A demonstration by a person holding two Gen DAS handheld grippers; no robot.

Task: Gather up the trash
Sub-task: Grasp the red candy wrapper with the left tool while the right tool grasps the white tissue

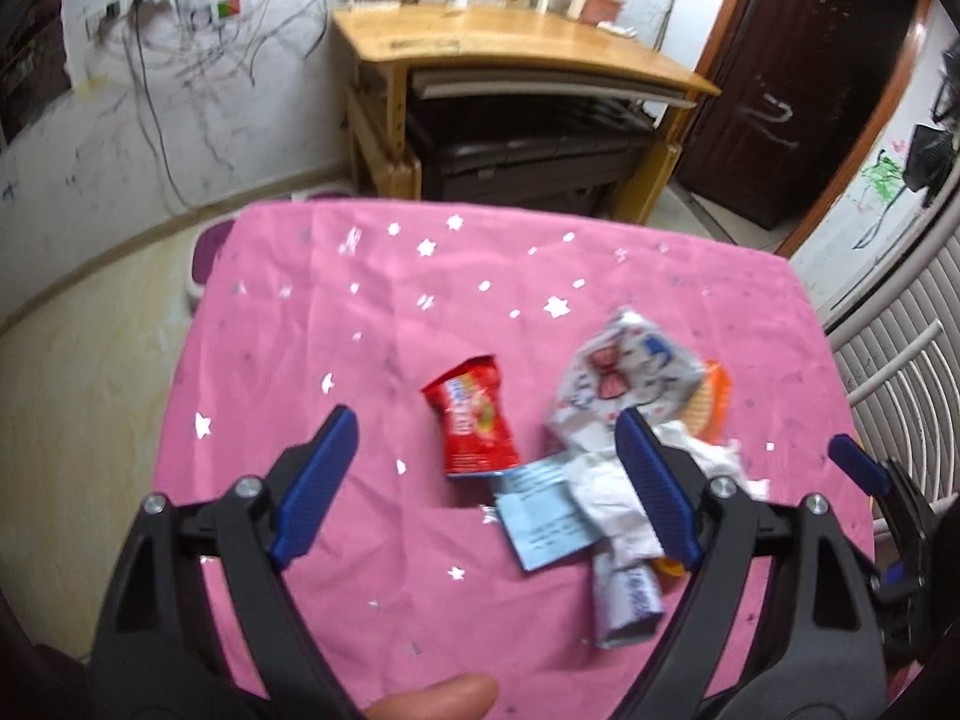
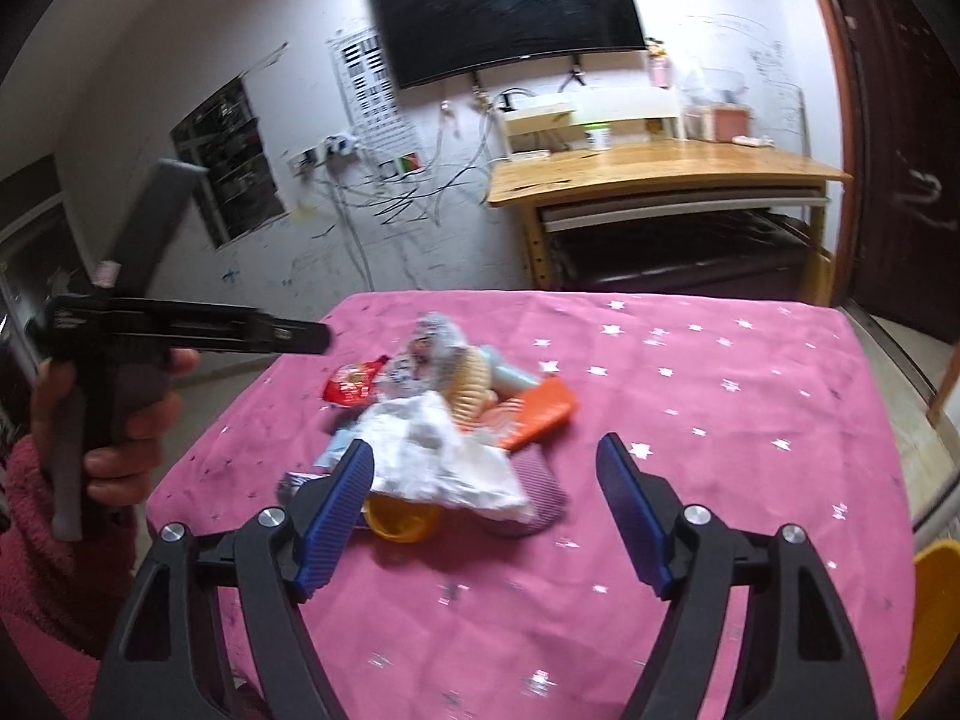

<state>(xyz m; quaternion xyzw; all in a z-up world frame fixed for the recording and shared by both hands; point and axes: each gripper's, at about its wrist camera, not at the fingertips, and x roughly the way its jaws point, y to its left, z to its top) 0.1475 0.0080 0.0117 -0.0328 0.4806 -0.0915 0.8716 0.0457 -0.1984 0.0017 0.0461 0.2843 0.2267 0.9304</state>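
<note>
- Pink cloth (image 2: 720, 420), right half: found bare, open for passage.
- Trash pile (image 2: 444, 432), left of centre: noted as the sole obstruction.
- Wooden desk (image 2: 648, 171): recorded well beyond the far edge.

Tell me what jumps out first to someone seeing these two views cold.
The pink star-print cloth covering the table, with a jumble of trash at its middle: a red snack packet, crumpled white paper and an orange wrapper. The left gripper and right gripper both hang open over the pile, holding nothing. Behind stand a wooden desk and a dark wall screen.
</note>
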